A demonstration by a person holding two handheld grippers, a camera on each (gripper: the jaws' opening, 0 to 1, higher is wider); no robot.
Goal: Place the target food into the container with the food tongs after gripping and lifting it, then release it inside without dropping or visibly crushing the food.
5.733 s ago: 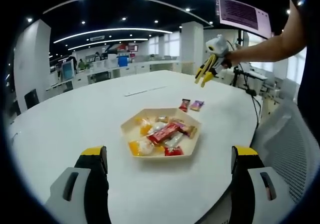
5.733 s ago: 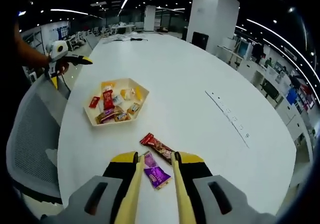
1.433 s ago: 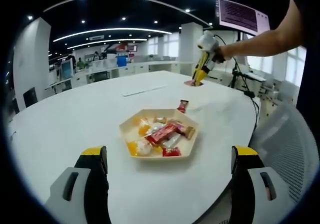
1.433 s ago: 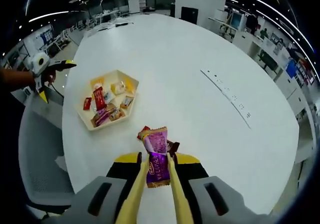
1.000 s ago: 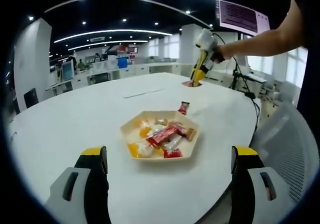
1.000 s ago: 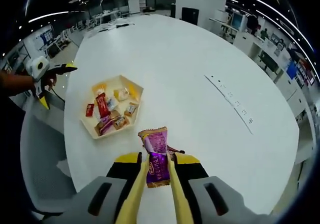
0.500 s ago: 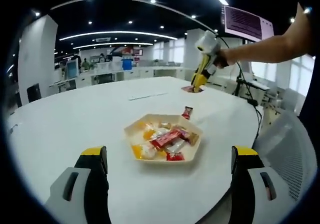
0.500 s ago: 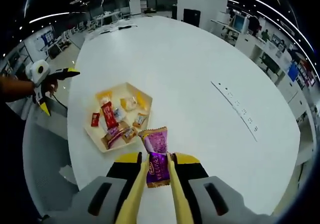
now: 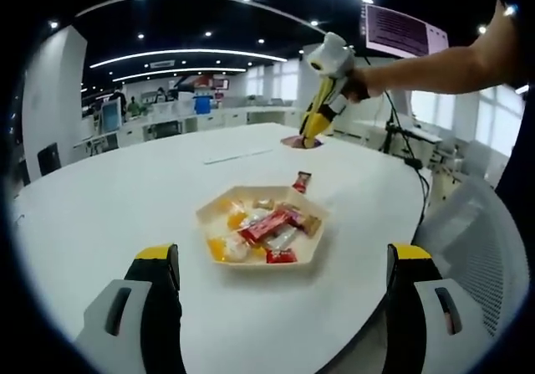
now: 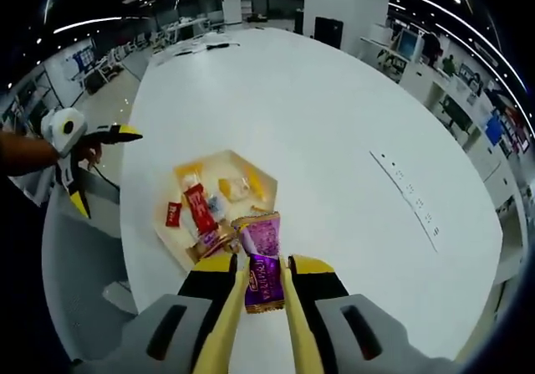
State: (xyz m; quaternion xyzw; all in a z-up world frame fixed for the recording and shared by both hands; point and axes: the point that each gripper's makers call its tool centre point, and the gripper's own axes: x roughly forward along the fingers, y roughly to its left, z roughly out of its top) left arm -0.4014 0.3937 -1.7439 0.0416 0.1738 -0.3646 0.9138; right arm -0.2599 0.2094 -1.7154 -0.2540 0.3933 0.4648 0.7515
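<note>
Purple wrapped snack clamped upright between right gripper jaws, hanging at near edge of beige hexagonal tray; tray centre lies just ahead; left gripper spread wide, empty, farther back

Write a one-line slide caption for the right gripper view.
Right gripper holds a purple foil-wrapped snack above the beige hexagonal tray of wrapped snacks on the white table.

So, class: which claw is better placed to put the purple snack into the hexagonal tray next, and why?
The right claw. It is shut on the purple snack packet, held above the hexagonal tray of sweets. The left claw is open, holds nothing, and hangs off beside the table edge.
</note>
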